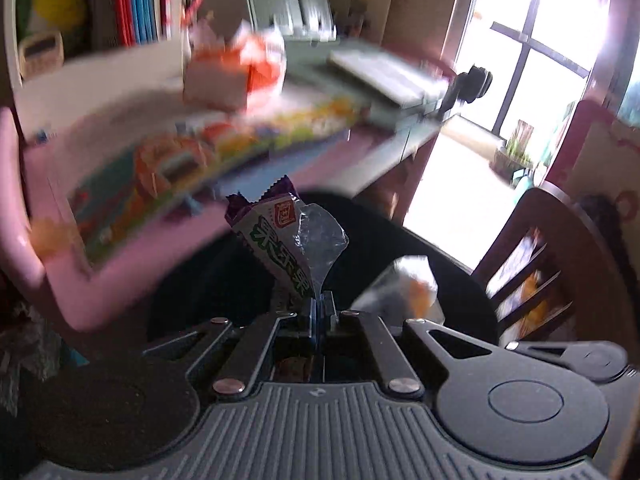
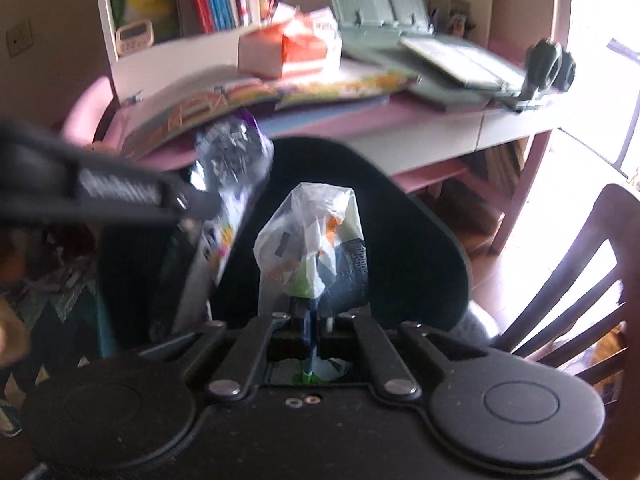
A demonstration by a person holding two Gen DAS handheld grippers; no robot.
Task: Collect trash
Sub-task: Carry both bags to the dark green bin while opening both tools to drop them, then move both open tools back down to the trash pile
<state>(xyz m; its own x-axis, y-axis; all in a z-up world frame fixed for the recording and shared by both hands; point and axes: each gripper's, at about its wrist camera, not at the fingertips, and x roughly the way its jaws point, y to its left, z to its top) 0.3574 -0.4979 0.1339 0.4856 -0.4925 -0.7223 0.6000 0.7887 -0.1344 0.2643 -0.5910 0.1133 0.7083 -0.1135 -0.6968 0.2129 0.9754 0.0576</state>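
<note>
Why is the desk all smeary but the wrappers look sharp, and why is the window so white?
Left wrist view: the desk is streaked with motion blur, the wrapper in the left gripper stays crisp, and the window glares white. Right wrist view: less blur, the bag in the right gripper is fairly sharp; edges bend like a fishbowl.

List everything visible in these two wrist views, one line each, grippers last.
Snack wrapper: one, purple, white and green, in left gripper.
Plastic bag: one, clear with orange and green, in right gripper.
Bin: one, black, below both grippers.
Desk: one, pink, behind bin.
Picture book: one, multicoloured, on desk.
Box: one, orange and white, on desk.
Chair: one, dark wood, right.
Left gripper: shut on wrapper.
Right gripper: shut on bag.
</note>
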